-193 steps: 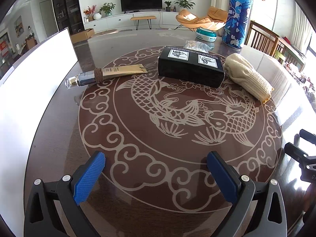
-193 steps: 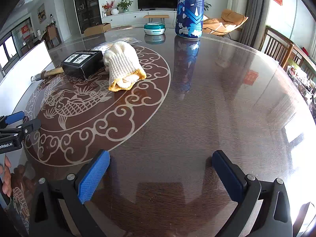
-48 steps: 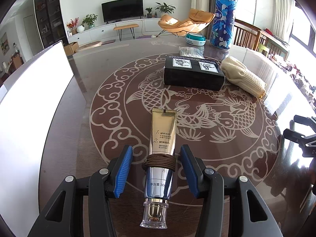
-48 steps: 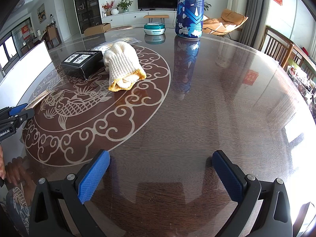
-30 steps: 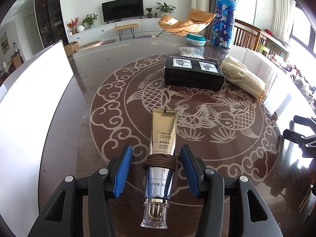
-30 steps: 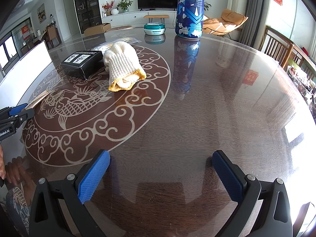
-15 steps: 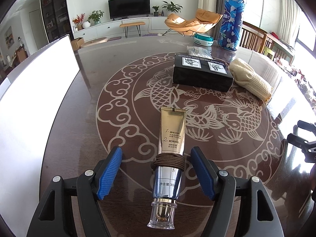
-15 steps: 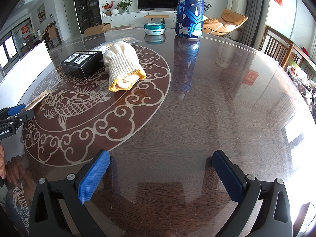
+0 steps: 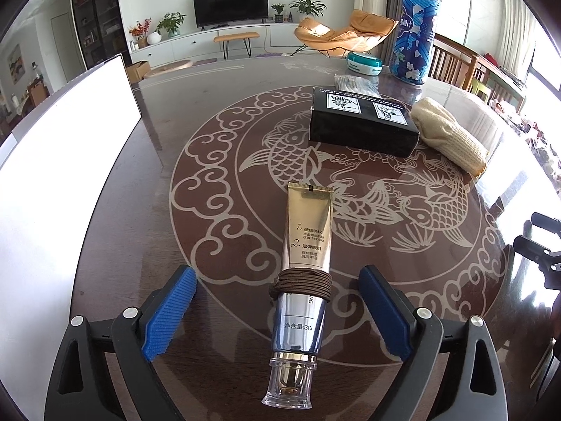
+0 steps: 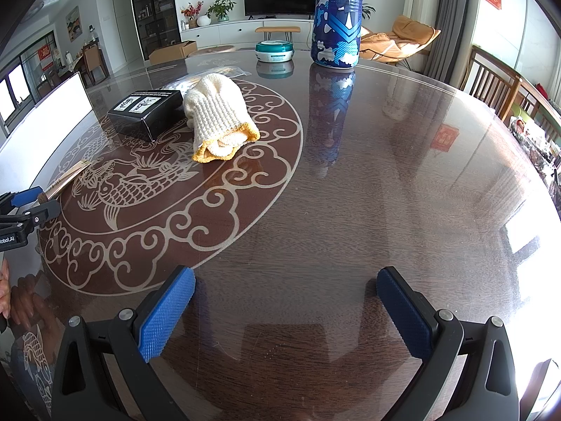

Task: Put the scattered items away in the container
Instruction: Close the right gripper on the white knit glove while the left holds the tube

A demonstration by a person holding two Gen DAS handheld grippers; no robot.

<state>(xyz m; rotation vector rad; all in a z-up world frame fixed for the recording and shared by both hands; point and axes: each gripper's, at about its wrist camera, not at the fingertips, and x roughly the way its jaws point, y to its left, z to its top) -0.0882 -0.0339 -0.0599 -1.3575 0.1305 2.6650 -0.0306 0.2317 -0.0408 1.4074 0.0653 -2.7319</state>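
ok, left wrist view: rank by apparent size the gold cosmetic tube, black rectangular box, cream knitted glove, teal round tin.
1. Gold cosmetic tube, though it lies nearest the camera, so this is unsure.
2. Black rectangular box.
3. Cream knitted glove, close to the box.
4. Teal round tin, farthest away.

Glossy round worktop (image 9: 147,231) with fish inlay: gold tube (image 9: 308,231) near, black box (image 9: 361,129), knit glove (image 9: 448,137), teal tin (image 9: 364,64), blue canister (image 9: 417,31) far.

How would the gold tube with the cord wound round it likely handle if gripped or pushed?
The gold tube looks soft and flattened at its crimped end, so it probably squashes. Its round shiny cap end may slip or roll. The brown cord might give better purchase.
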